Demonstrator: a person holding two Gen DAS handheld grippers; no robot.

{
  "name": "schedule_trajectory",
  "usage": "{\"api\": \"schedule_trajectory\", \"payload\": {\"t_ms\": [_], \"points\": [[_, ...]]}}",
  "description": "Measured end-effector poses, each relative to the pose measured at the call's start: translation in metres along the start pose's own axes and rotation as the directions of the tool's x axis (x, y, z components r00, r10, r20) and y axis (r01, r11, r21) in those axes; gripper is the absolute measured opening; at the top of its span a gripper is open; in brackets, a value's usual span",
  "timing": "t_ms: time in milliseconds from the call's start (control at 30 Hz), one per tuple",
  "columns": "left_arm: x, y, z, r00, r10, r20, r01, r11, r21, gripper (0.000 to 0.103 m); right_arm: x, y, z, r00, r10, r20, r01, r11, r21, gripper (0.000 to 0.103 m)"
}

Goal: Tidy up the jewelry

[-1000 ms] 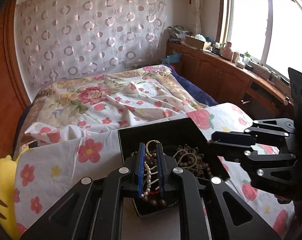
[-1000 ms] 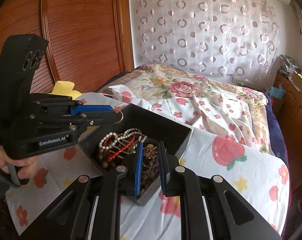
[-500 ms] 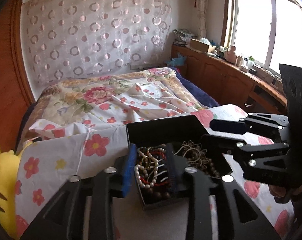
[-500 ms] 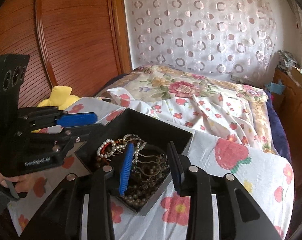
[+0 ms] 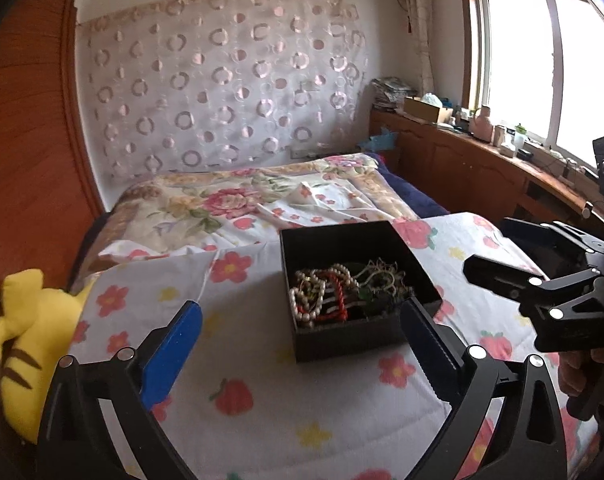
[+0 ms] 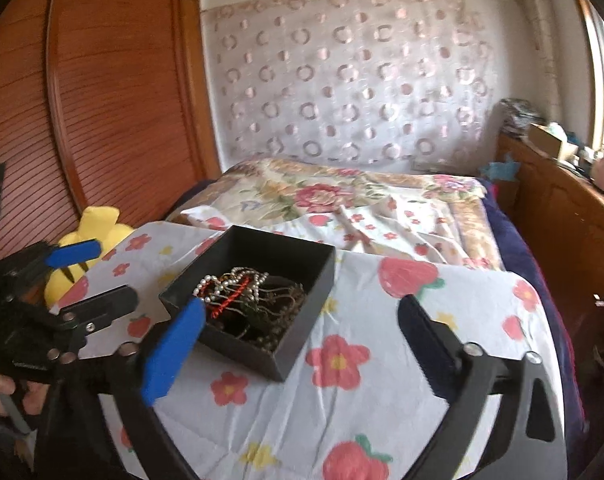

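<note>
Left wrist view: black box [image 5: 353,276] on floral sheet [image 5: 262,364], jewelry tangle [image 5: 341,288] inside. Left gripper [image 5: 302,328] just short of box, fingers spread, empty. Right gripper [image 6: 302,326] likewise, beside box.

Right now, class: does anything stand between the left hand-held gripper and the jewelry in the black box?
Nothing visible does. The left hand-held gripper is open just short of the box, whose top is open; the jewelry lies exposed inside. The right hand-held gripper is off to the side.
</note>
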State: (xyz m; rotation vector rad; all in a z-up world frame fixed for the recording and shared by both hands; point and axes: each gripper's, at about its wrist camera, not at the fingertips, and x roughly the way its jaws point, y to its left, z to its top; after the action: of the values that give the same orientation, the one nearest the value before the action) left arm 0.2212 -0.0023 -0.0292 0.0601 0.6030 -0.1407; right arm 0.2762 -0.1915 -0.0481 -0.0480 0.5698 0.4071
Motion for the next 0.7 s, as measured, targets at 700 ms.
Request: {"api": "schedule_trajectory", "payload": {"t_ms": [700], "points": [[-0.117, -0.012, -0.06, 0.993, 0.07, 0.091, -0.062, 0.995, -0.083, 0.095, -0.121, 0.048, -0.063, 0.988, -0.112, 0.11, 0.108, 0.993, 0.04, 0.101]]}}
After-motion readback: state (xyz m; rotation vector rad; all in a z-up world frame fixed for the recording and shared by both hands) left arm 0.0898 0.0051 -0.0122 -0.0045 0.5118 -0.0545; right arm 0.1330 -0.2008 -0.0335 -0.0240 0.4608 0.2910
